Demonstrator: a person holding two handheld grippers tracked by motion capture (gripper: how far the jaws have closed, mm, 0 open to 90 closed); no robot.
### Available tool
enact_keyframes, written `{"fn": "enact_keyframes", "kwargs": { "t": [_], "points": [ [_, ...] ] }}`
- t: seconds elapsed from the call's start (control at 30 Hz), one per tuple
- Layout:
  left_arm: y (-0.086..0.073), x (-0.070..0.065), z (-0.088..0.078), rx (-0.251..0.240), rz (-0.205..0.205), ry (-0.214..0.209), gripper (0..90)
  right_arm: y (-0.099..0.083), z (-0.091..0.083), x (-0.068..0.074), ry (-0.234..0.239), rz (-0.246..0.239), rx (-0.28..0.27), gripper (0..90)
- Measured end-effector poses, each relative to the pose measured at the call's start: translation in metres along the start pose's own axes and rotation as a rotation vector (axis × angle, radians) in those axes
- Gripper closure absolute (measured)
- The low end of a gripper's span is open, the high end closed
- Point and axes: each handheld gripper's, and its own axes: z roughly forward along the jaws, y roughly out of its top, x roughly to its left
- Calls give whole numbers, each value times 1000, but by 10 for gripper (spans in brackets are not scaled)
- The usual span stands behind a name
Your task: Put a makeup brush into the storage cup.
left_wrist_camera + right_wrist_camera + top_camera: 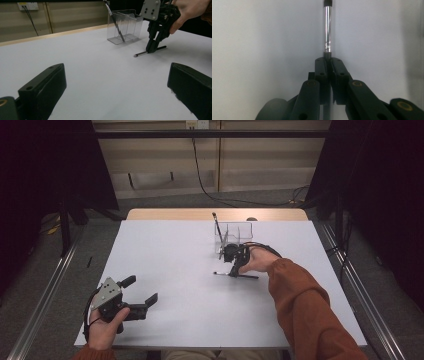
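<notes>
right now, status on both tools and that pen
Right tool shut on pen, pen flat on table. Left tool open, idle near front edge. Clear holder just beyond, one pen inside.

Pen (327,30): glossy metal barrel. Organizer (126,25): clear smooth plastic. Table (170,265): matt white.

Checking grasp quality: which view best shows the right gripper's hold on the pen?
The right gripper view: the right gripper has its jaws closed on the pen, whose silver barrel runs straight out from between them. The left gripper view shows that grip side-on, pen lying on the table. The high view shows it small, partly behind the hand.
</notes>
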Motion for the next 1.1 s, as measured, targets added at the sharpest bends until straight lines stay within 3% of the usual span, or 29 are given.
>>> {"fn": "enact_keyframes", "kwargs": {
  "t": [0.43, 1.1],
  "points": [
    [0, 0, 0, 2, -2, -2, 21, -4, -2, -1, 9, 35, -26, 845],
    [0, 0, 0, 1, 0, -1, 21, -18, -28, -1, -4, 105, -165, 849]
  ]
}}
